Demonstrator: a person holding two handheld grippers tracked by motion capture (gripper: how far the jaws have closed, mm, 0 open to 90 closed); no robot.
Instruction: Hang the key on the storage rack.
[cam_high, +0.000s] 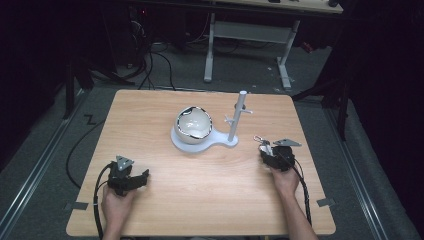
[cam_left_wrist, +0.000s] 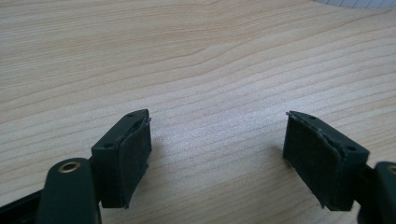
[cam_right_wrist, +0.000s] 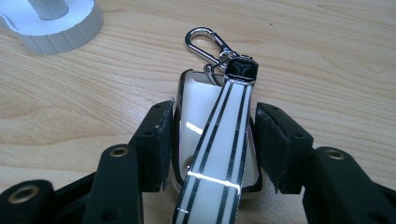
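Note:
A white key fob (cam_right_wrist: 198, 126) with a white, black-striped strap (cam_right_wrist: 224, 140) and a silver snap hook (cam_right_wrist: 203, 44) lies on the wooden table (cam_high: 150, 115) at the right. My right gripper (cam_right_wrist: 212, 116) is shut on the fob, one pad against each of its long sides. From above, the right gripper (cam_high: 268, 152) points toward the far side, with the fob (cam_high: 265, 148) at its tip. My left gripper (cam_high: 141, 178) rests near the front left with its jaws wide apart; the left gripper (cam_left_wrist: 217, 130) has bare wood between its pads.
A white stand (cam_high: 200, 142) sits mid-table with a tall peg post (cam_high: 237, 117) at its right end. A white bowl (cam_high: 193, 124) with a dark patterned rim rests on its round base. The stand's base edge (cam_right_wrist: 51, 28) lies just beyond the fob. Cables trail from both grippers toward the table's front edge.

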